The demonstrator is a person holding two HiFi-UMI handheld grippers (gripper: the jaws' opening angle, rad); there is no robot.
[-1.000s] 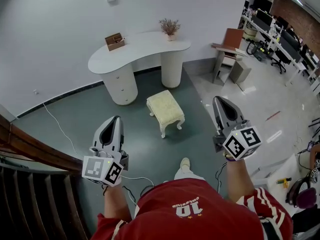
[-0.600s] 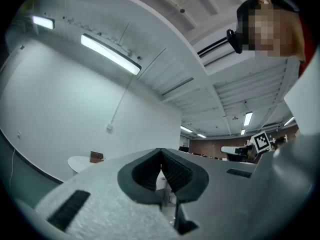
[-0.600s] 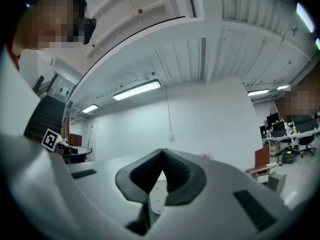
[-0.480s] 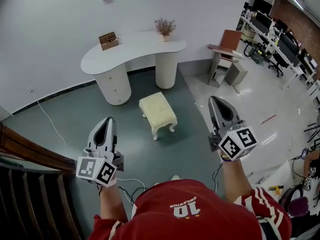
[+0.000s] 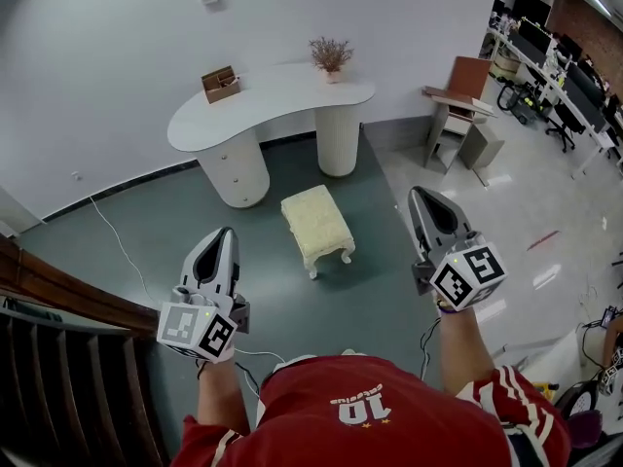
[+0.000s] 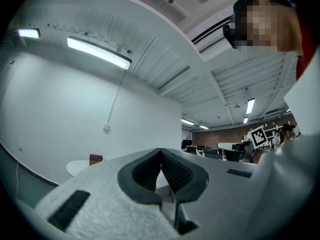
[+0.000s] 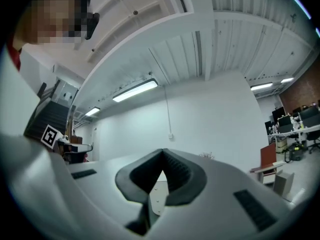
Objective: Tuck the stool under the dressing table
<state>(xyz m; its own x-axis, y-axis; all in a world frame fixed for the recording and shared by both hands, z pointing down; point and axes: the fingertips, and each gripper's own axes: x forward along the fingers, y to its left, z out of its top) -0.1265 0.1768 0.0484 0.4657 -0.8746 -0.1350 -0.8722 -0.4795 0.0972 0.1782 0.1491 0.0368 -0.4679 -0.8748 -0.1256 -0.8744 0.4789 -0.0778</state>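
A cream cushioned stool point(image 5: 317, 226) with white carved legs stands on the grey-green floor, just in front of the white kidney-shaped dressing table point(image 5: 268, 96). The table rests on two round fluted pedestals point(image 5: 338, 135). My left gripper point(image 5: 227, 234) is held in the air, near and to the left of the stool, its jaws shut and empty. My right gripper point(image 5: 420, 196) hovers to the stool's right, also shut on nothing. Both point toward the table and wall. In the left gripper view the tabletop point(image 6: 80, 167) shows past the shut fingertips.
A wooden box point(image 5: 222, 83) and a pot of dried flowers point(image 5: 331, 57) sit on the table. A wooden stair rail point(image 5: 58, 295) runs along the left. A small side desk point(image 5: 459, 115) and office chairs stand at the right. A cable point(image 5: 115, 241) trails on the floor.
The view has shifted as the person walks; both grippers stay shut and have advanced together toward the stool and table. The stool has not moved.
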